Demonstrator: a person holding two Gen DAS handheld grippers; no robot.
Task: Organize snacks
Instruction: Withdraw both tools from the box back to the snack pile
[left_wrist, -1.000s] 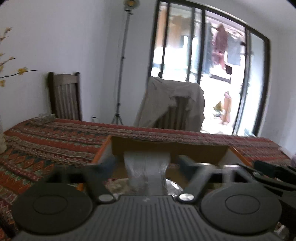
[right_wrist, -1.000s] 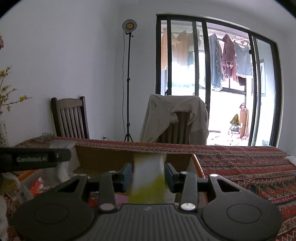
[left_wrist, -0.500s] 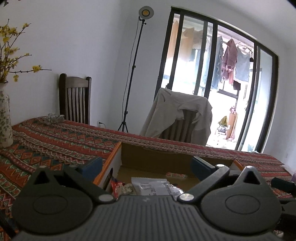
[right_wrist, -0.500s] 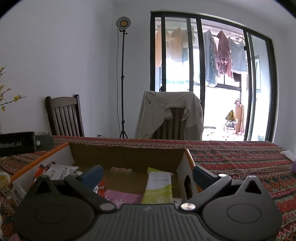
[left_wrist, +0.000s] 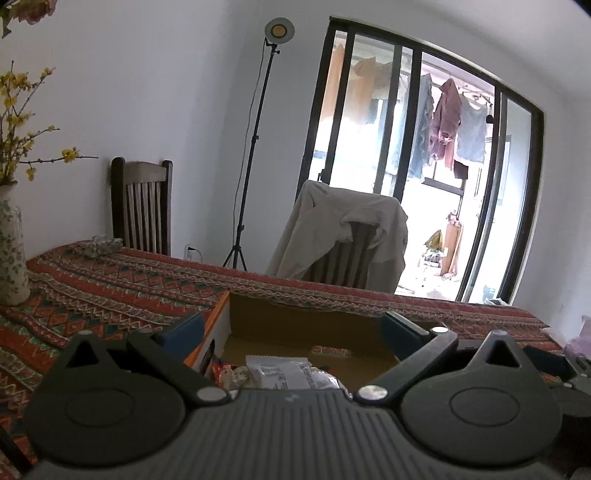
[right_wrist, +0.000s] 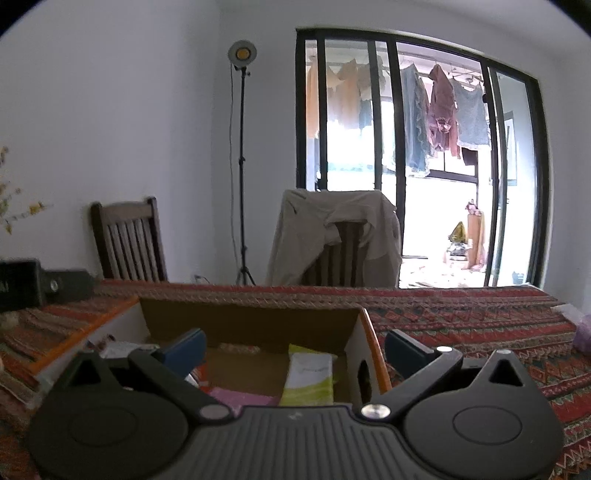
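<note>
The box (right_wrist: 255, 325), an open cardboard carton with an orange rim, sits on the patterned tablecloth (right_wrist: 480, 325) and holds the snacks. In the right wrist view a green-and-white packet (right_wrist: 308, 376) lies inside against the box's wall at 3 o'clock, with a pink packet (right_wrist: 240, 398) just beside it toward 9 o'clock and a small red one at the far wall, 12 o'clock. In the left wrist view a white printed packet (left_wrist: 279, 371) lies on the box floor at 6 o'clock, a red wrapper (left_wrist: 221, 369) touching it on the 9 o'clock side.

The right gripper (right_wrist: 293, 345) hangs over the box with its jaws spread wide, released, nothing between them; the green-and-white packet lies below and apart. The left gripper (left_wrist: 291, 328) is likewise spread wide and empty above the white packet.

Beyond the box at 12 o'clock stands a chair (left_wrist: 351, 236) draped with a beige garment, another chair (left_wrist: 142, 206) at 10 o'clock, a lamp stand (left_wrist: 255, 140) between them. A vase (left_wrist: 11, 243) of yellow blossoms stands at 9 o'clock.
</note>
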